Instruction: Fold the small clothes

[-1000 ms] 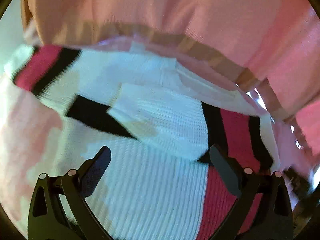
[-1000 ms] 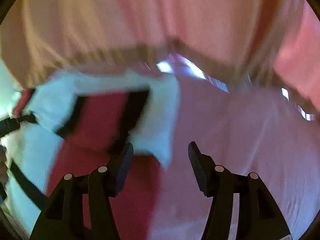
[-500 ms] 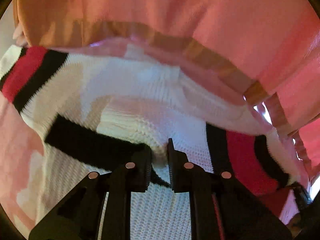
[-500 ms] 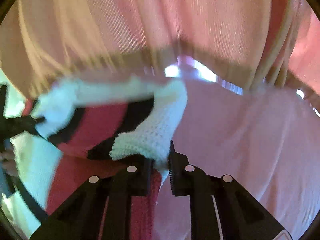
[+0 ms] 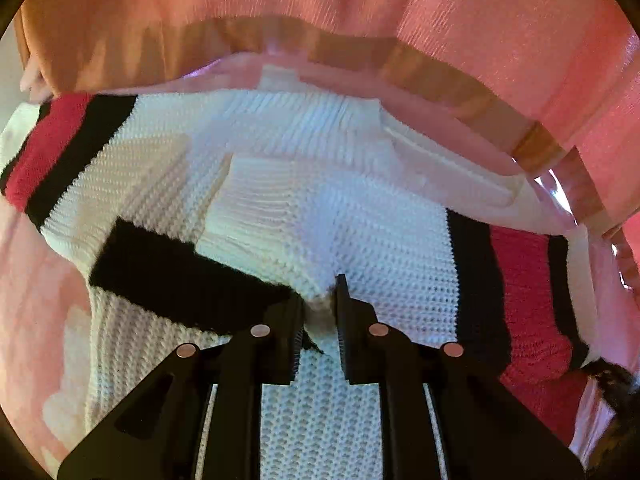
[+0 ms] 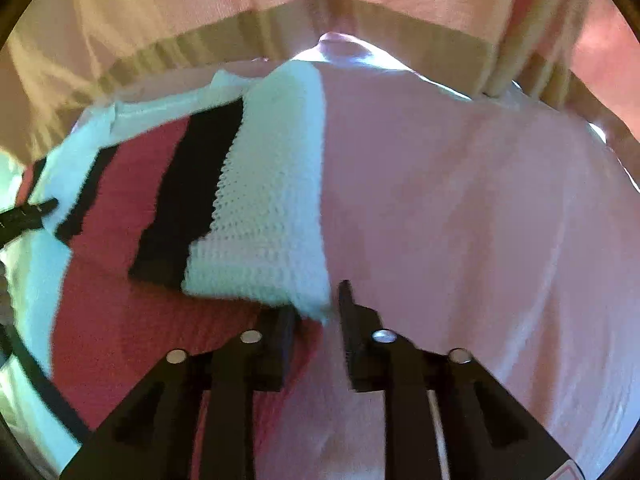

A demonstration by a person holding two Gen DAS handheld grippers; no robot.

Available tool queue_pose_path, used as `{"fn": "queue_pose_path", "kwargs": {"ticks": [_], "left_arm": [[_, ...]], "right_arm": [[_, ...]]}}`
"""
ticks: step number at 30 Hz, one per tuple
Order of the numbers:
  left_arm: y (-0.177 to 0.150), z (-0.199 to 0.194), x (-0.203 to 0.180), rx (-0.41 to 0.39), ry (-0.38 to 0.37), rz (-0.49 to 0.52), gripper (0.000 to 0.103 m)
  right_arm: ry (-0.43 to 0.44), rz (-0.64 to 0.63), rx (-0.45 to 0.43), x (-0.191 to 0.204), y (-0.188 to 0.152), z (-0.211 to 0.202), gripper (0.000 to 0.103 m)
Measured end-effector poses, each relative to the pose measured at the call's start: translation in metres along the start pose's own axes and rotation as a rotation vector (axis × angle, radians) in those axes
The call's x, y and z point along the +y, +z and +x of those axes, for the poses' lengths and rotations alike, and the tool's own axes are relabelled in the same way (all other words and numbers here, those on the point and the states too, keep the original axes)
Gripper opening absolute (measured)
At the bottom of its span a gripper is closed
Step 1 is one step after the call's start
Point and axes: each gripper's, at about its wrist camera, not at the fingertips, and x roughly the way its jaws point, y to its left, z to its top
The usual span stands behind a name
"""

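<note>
A white knit sweater [image 5: 380, 240] with black and red stripes lies spread on a pink sheet [image 6: 460, 200]. In the left wrist view my left gripper [image 5: 318, 308] is shut on the corner of a folded-in white sleeve [image 5: 280, 216], over the sweater's middle. The right wrist view shows the other sleeve [image 6: 272, 200], white-cuffed with a black band, laid across the red part of the sweater [image 6: 120, 320]. My right gripper [image 6: 318, 312] has that cuff's corner between its jaws, which are opening; a thin gap shows beside the right finger [image 6: 352, 320].
A person in a pink top with a tan hem [image 5: 440, 8] stands close behind the sweater's far edge. The left gripper's tip [image 6: 24, 216] shows at the left edge of the right wrist view. Bare sheet stretches to the right of the sweater.
Both grippers went from wide open to closed on a sleeve corner each and carried the sleeves inward over the sweater. The right jaws have since parted slightly.
</note>
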Motion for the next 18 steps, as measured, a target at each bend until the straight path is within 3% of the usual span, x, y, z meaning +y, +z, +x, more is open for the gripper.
{"fn": "queue_pose_path", "kwargs": {"ticks": [1,2,4,6,8,10,12,15,18], "left_arm": [[0.0,-0.002,0.0,-0.006,-0.002,0.001,0.014],[0.0,-0.004,-0.001,-0.014,0.002,0.001,0.014],[-0.001,0.0,0.002,-0.005,0.01,-0.01,0.015],[-0.002,0.002,0.002,-0.001,0.016,-0.018,0.015],[-0.002,0.002,-0.001,-0.006,0.028,-0.006,0.016],[-0.003,0.002,-0.002,-0.008,0.027,-0.001,0.017],[-0.004,0.001,0.0,-0.007,0.018,-0.007,0.018],[-0.003,-0.001,0.001,-0.01,0.012,0.0,0.018],[-0.003,-0.006,0.003,-0.009,-0.013,-0.018,0.019]], "right_arm": [[0.003,0.015,-0.071,0.002,0.002,-0.023,0.019],[0.01,0.021,-0.116,0.005,0.004,-0.037,0.026],[0.083,0.036,-0.177,0.013,0.011,-0.049,0.023],[0.126,0.038,-0.142,0.022,0.019,-0.029,0.01],[0.079,0.011,-0.032,0.029,0.019,0.013,0.0],[0.016,-0.022,0.048,0.032,0.012,0.043,0.0],[0.003,-0.033,0.022,0.035,0.016,0.036,0.0],[0.068,-0.016,-0.056,0.038,0.023,0.014,0.0],[-0.033,-0.057,0.043,0.032,0.012,0.048,0.0]]}}
